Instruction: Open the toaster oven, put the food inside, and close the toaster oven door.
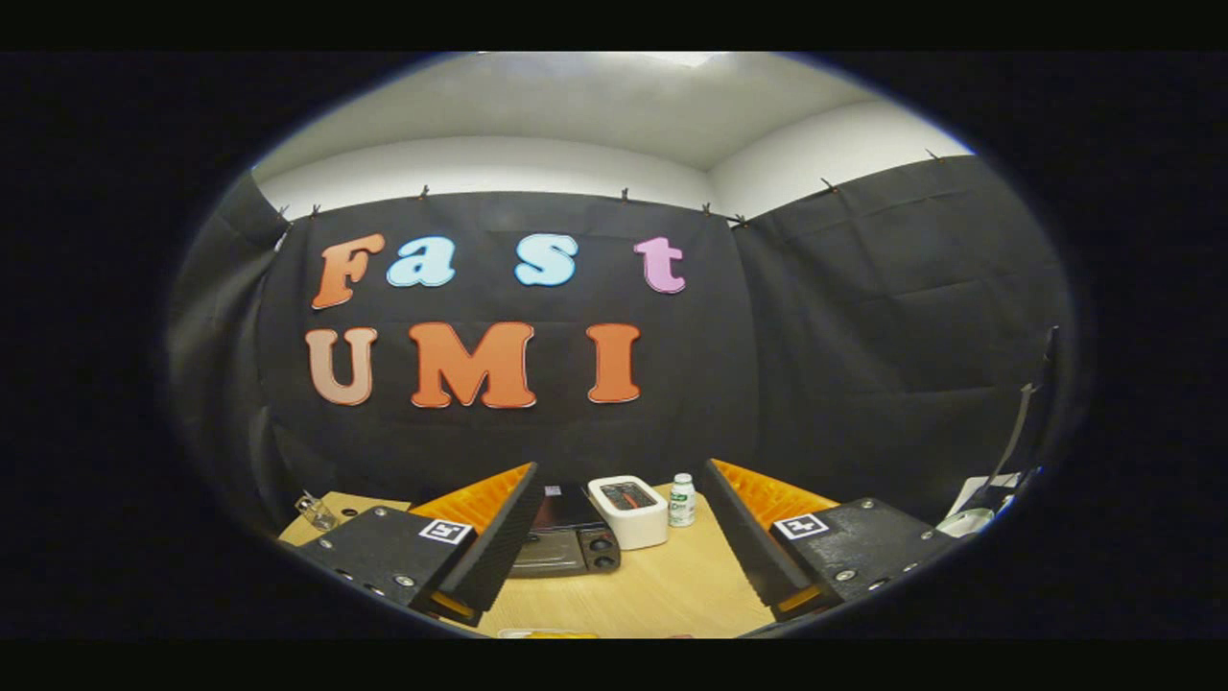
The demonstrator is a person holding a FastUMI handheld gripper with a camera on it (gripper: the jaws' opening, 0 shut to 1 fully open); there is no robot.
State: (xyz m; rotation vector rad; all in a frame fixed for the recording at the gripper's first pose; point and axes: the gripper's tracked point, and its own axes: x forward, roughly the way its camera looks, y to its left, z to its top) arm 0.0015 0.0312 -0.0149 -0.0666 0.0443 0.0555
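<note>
Two fingers of my gripper (pixel 614 547) stand wide apart at the bottom of the frame, holding nothing, raised above a light wooden table (pixel 662 590). Between them, at lower centre and just beyond the left fingertip, sits the toaster oven (pixel 566 542), its dark front with two knobs at the right side facing me, door shut, long axis running left to right. Just right of it rests a white box (pixel 628 511), then a small white bottle with a green cap (pixel 682 499). A small clear bottle (pixel 315 511) stands at lower left. Black cloth walls (pixel 863 336) rise behind, white ceiling (pixel 576 106) above.
</note>
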